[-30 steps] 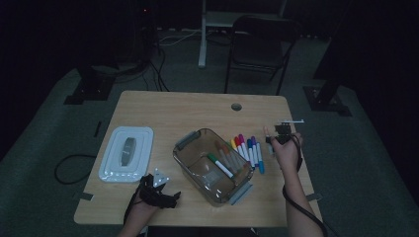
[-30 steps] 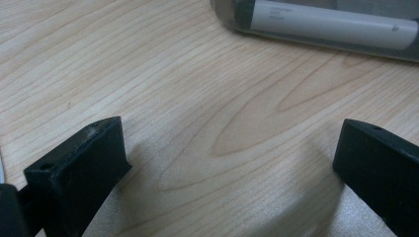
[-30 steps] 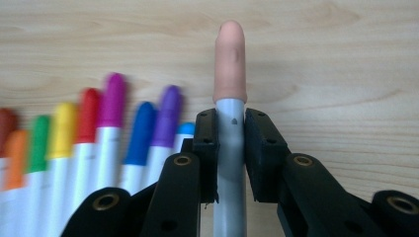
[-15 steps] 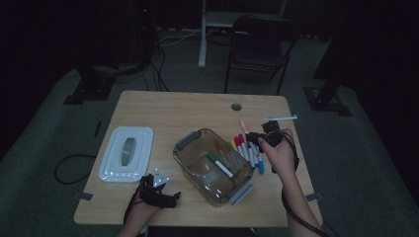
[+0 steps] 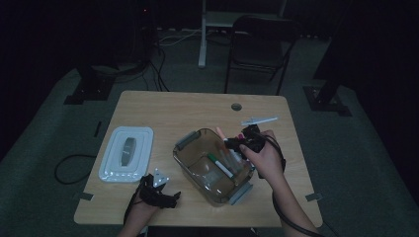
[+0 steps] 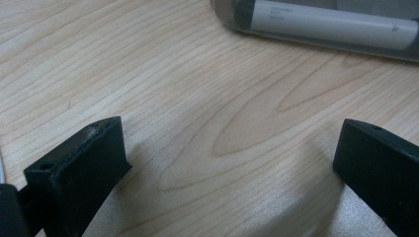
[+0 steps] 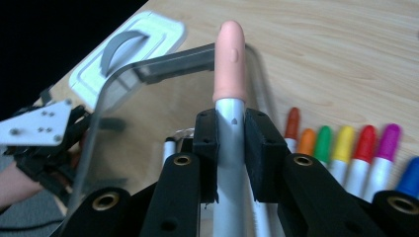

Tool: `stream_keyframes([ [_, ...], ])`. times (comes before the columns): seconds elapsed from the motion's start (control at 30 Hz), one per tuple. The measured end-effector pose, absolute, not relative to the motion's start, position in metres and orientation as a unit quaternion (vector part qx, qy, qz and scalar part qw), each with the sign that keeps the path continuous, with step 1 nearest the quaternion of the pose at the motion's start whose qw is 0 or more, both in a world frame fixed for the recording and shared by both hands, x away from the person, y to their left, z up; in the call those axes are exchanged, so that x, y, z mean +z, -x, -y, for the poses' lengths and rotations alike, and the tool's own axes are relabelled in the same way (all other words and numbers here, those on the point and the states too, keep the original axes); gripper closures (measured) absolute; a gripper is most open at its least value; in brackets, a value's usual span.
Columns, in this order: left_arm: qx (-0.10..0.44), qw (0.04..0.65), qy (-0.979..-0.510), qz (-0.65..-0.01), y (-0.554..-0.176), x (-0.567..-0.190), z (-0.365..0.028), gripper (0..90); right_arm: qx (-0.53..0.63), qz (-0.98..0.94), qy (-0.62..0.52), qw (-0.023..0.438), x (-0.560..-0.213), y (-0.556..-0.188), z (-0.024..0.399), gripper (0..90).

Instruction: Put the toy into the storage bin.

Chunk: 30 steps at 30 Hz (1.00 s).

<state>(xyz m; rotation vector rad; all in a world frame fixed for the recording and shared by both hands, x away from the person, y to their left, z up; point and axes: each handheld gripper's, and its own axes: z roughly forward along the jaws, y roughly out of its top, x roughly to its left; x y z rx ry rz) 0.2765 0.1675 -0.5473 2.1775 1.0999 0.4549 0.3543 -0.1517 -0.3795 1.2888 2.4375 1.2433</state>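
Right gripper [image 7: 231, 129] clamped on pink-capped marker [image 7: 228, 54], over clear bin [image 5: 192, 143] holding green-capped marker [image 5: 217, 163]. Left gripper [image 6: 222, 163] jaws apart on table [image 5: 173, 108]. Lid [image 5: 126, 154] beside bin; other markers [image 7: 346, 148] on table.

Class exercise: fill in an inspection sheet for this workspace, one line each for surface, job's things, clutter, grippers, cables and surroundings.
Surface: wooden table.
Job's things: peach-capped marker in the right gripper; clear bin holding markers; marker row on the table.
Clutter: white lid left of the bin; pale object near the far right edge.
Grippers: right gripper shut on the marker, over the bin; left gripper open, low over bare wood.
Cables: cable on the floor, left.
Surroundings: dark room; chair behind the table.
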Motion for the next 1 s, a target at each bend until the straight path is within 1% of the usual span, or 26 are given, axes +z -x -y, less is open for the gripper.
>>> stream_keyframes([
  [0.03, 0.173, 0.324, -0.83, -0.42, -0.276, -0.547, -0.167, 0.6, 0.395, -0.818, -0.415, 0.05, -0.383, -0.352, 0.137, 76.6],
  [0.17, 0.173, 0.324, -0.83, -0.42, -0.276, -0.547, -0.167, 0.6, 0.39, -0.828, -0.402, 0.042, -0.388, -0.352, 0.123, 76.6],
  [0.23, 0.173, 0.324, -0.83, -0.42, -0.276, -0.547, -0.167, 0.6, 0.386, -0.837, -0.388, 0.022, -0.393, -0.353, 0.111, 76.6],
  [0.33, 0.173, 0.324, -0.83, -0.42, -0.276, -0.547, -0.167, 0.6, 0.376, -0.847, -0.376, 0.008, -0.398, -0.354, 0.1, 76.6],
  [0.43, 0.173, 0.324, -0.83, -0.419, -0.276, -0.547, -0.168, 0.6, 0.369, -0.852, -0.37, 0.001, -0.401, -0.355, 0.094, 76.5],
  [0.47, 0.173, 0.324, -0.83, -0.419, -0.276, -0.547, -0.168, 0.6, 0.359, -0.859, -0.365, -0.009, -0.405, -0.356, 0.088, 76.6],
  [0.67, 0.173, 0.324, -0.83, -0.419, -0.276, -0.547, -0.168, 0.6, 0.335, -0.873, -0.354, -0.03, -0.418, -0.359, 0.075, 76.6],
  [1.0, 0.173, 0.324, -0.83, -0.419, -0.276, -0.547, -0.168, 0.6, 0.297, -0.885, -0.352, -0.067, -0.443, -0.377, 0.056, 76.5],
])
